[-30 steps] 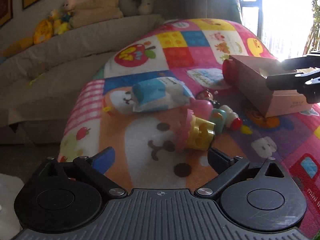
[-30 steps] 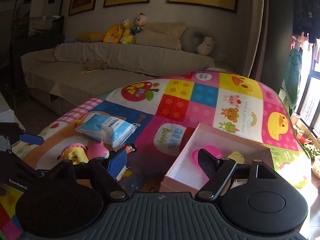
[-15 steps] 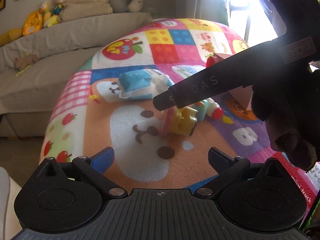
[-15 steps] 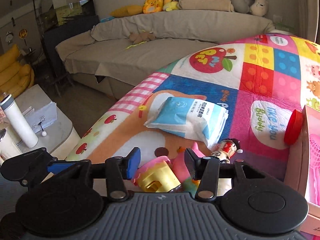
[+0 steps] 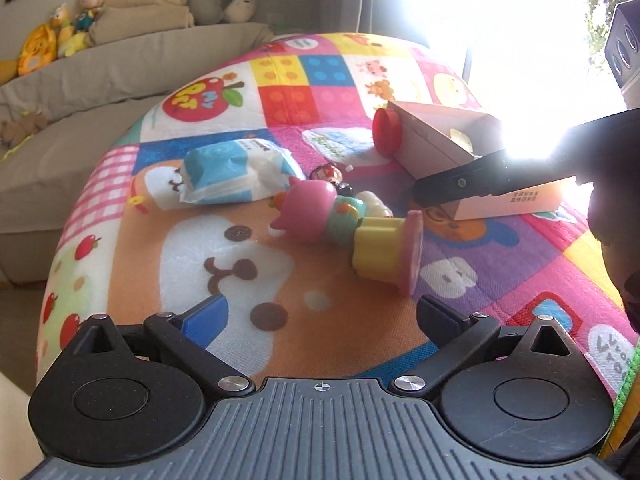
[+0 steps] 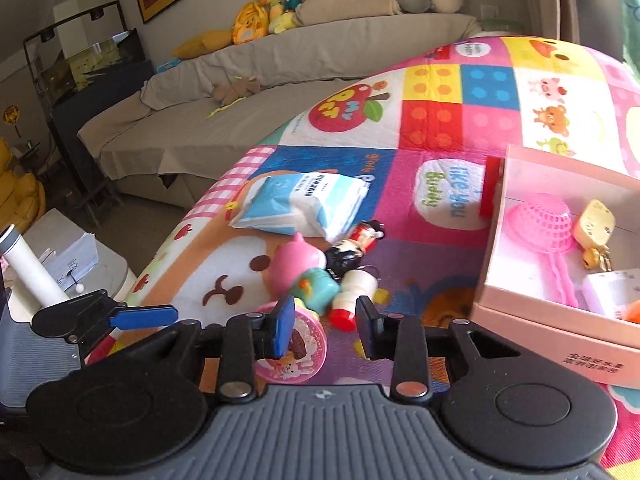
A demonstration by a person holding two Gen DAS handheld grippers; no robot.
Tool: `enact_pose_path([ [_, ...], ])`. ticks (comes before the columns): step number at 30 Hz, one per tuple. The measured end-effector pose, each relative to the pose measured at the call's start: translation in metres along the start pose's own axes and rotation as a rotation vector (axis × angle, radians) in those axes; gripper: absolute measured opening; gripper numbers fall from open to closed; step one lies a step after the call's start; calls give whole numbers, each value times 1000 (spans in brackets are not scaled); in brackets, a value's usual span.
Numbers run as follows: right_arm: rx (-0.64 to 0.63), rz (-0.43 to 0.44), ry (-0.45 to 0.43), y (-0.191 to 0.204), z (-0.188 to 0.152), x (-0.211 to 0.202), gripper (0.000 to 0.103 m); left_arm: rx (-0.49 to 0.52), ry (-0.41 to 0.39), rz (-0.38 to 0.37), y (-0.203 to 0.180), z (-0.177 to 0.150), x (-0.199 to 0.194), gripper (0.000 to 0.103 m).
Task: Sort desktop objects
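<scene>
A heap of small toys lies on the colourful play mat (image 5: 248,264): a pink figure (image 5: 314,212), a teal one (image 5: 344,220), a white bottle with a red cap (image 6: 352,294), a small doll (image 6: 362,240) and a yellow toy on a pink disc base (image 5: 386,254). My left gripper (image 5: 320,316) stands open just short of the yellow toy. My right gripper (image 6: 326,330) hovers over the heap with its jaws closing. The bottle's red cap shows in the narrow gap, and no pad visibly presses on it. The pink disc (image 6: 296,352) lies under its blue finger (image 6: 285,328).
A blue-and-white tissue pack (image 5: 236,176) lies behind the toys. To the right stands an open pink box (image 6: 532,320) holding a pink strainer (image 6: 540,224) and a yellow keyring (image 6: 596,224), with a red lid (image 5: 386,132) against its far wall. A sofa lies beyond the mat's edge.
My right gripper has swung from over the box to the toy heap, and its jaws have narrowed. The yellow toy has turned, its pink base now to the right. The left gripper edged closer.
</scene>
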State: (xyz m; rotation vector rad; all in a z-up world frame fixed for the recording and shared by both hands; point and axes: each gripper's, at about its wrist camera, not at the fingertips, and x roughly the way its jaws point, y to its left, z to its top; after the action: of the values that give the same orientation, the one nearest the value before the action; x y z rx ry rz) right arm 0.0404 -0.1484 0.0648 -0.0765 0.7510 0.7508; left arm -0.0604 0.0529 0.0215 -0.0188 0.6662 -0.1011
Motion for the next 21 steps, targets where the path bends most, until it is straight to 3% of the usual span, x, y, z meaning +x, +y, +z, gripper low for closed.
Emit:
enact_pose_path([
  [5,33,-28,-12,-11,-1,-3,33,24,-12,-5,-9,6,3,103],
  [9,-90,-19,-40,15,7,1,35,17,9,27,-6,5,4,103],
  [13,-201,-18,25,43,25,39,58,-16,41,68,3,3,5,103],
  [18,-291,-60,104,65,28,87,58,-34,58,94,11,2,3,103],
  [21,-324,-48,94,71,24,83,46,-39,59,94,13,1,2,103],
])
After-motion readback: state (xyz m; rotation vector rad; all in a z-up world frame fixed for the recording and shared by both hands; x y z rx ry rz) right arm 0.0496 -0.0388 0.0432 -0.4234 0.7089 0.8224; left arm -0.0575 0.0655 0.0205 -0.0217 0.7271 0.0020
